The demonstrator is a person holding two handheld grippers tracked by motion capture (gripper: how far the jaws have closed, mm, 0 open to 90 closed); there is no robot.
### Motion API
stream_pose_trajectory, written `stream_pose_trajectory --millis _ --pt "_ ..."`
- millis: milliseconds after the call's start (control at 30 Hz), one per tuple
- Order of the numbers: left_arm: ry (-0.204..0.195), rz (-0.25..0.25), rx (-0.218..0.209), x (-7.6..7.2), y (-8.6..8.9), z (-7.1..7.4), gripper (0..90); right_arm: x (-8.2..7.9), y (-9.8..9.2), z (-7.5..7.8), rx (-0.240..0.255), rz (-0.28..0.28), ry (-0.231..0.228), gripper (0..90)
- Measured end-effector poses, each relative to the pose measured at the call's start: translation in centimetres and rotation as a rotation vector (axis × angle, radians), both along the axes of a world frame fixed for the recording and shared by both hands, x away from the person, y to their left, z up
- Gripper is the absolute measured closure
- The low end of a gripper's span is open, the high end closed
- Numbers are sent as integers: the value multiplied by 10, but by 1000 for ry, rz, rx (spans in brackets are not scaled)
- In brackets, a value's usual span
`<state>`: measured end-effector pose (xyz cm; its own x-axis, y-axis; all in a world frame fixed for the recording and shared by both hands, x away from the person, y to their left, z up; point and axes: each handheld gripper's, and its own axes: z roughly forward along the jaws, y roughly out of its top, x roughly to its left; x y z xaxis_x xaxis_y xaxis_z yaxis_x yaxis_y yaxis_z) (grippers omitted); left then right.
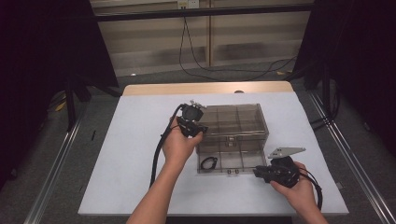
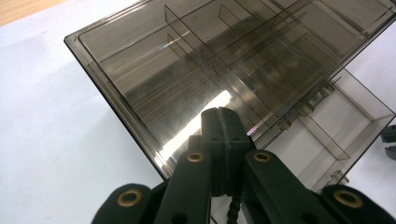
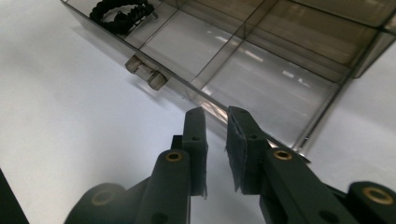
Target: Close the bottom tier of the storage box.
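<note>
At the left, our left gripper [image 1: 191, 125] sits at the left edge of the raised lid [image 2: 224, 60] of the smoky clear compartment box [image 1: 232, 140], which lies mid-table on the white sheet [image 1: 126, 158]; its jaws are pressed together at that edge, though we cannot tell whether they pinch it. In the box's near-left compartment lies a black bracelet [image 1: 208, 163]. At the right, our right gripper [image 1: 259, 172] is at the box's near-right corner, its jaws narrowly parted astride the front wall [image 3: 219, 109] there, not visibly pressing on it.

Glossy smoky plastic organizer box [image 1: 233, 135], matt white tabletop [image 1: 130, 154]
</note>
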<state>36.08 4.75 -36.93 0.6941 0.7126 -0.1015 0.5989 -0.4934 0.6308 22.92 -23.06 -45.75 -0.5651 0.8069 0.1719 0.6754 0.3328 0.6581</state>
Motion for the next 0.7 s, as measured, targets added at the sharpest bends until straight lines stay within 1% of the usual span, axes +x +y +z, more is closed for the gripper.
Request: stream_pose_trajectory --millis 33,133,200,233,333,467,567,600,700 --pt "1 -1 -6 0 0 0 900 0 1 0 -1 3 -1 784" --pt "0 -3 -5 0 0 0 900 1 3 -1 1 11 -3 803" --pt "-4 -5 2 0 0 0 900 1 4 -2 -7 22 -1 817" --pt "-6 -4 -3 0 0 0 900 1 6 -3 -16 27 7 822" --pt "-5 -3 -5 0 0 0 900 2 8 -6 -26 38 10 829" --pt "-4 -3 -4 0 1 0 900 3 10 -7 -20 45 4 846" --pt "-3 -5 -5 0 1 0 900 3 12 -8 -30 47 10 858" --pt "-4 -4 -3 0 1 0 900 4 13 -9 -25 53 5 862" --pt "-2 -4 -7 1 1 -1 900 6 15 -11 -21 57 10 882"
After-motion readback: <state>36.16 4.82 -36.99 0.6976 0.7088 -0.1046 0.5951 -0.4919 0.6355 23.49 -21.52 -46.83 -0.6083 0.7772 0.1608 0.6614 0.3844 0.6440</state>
